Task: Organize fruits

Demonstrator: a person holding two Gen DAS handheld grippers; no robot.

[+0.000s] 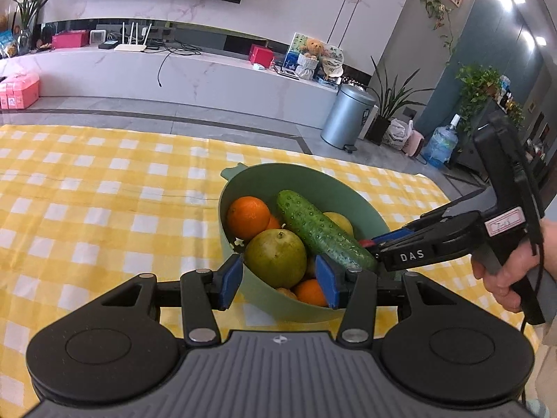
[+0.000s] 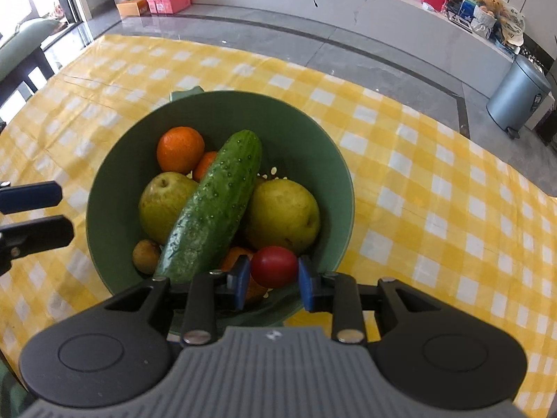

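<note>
A green bowl (image 2: 313,160) stands on the yellow checked tablecloth (image 2: 435,209). It holds a cucumber (image 2: 216,202), two green pears (image 2: 163,205), oranges (image 2: 180,149) and a small brown fruit (image 2: 146,256). My right gripper (image 2: 274,278) is shut on a small red tomato (image 2: 274,266) above the bowl's near rim; it also shows in the left wrist view (image 1: 374,244). My left gripper (image 1: 278,278) is open, its blue pads (image 1: 231,278) straddling the bowl's near wall (image 1: 278,308). The same bowl, cucumber (image 1: 320,230) and pear (image 1: 276,257) show there.
The tablecloth's far edge (image 1: 243,139) meets a grey floor. A metal bin (image 1: 346,116), potted plants (image 1: 393,104) and a water bottle (image 1: 440,144) stand beyond. A white TV bench (image 1: 174,76) runs along the wall.
</note>
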